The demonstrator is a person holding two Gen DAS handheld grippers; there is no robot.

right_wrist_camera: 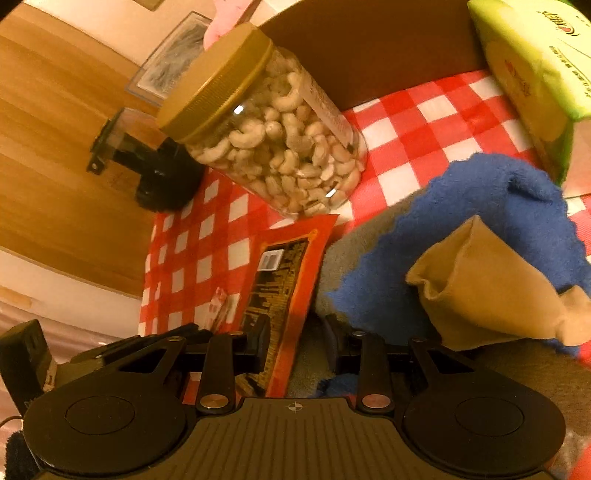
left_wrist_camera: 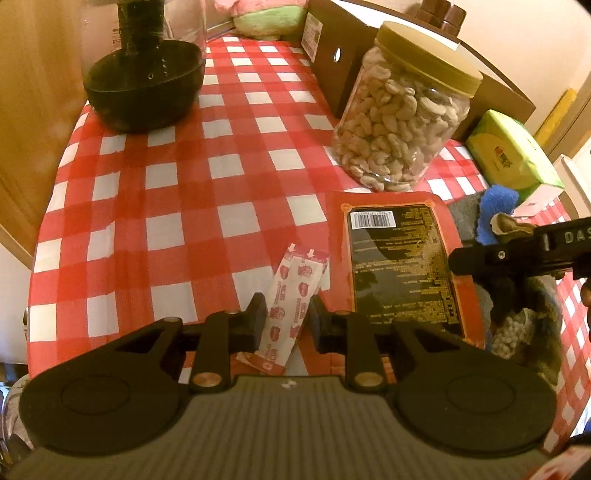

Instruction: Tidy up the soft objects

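Observation:
My left gripper [left_wrist_camera: 288, 314] is low over the checked tablecloth [left_wrist_camera: 184, 184], shut across the width of a white and red sachet strip [left_wrist_camera: 291, 280] that sticks out forward between its fingers. To the right is a pile of soft things: a blue towel [right_wrist_camera: 480, 206], a tan fabric pouch [right_wrist_camera: 480, 288] on top of it, and a grey cloth [right_wrist_camera: 340, 258] beneath. My right gripper [right_wrist_camera: 297, 343] hovers at the pile's left edge with its jaws partly apart. Grey cloth and the edge of a red packet [right_wrist_camera: 284, 280] show through the gap.
A cashew jar [left_wrist_camera: 402, 122] stands behind the red packet. A brown cardboard box [left_wrist_camera: 332, 55] and a green tissue box [left_wrist_camera: 513, 151] line the back right. A black bowl-shaped base [left_wrist_camera: 144, 85] is at the back left, with a pink and green plush [left_wrist_camera: 269, 18] behind it. A bag of white beads [left_wrist_camera: 513, 336] lies at the right.

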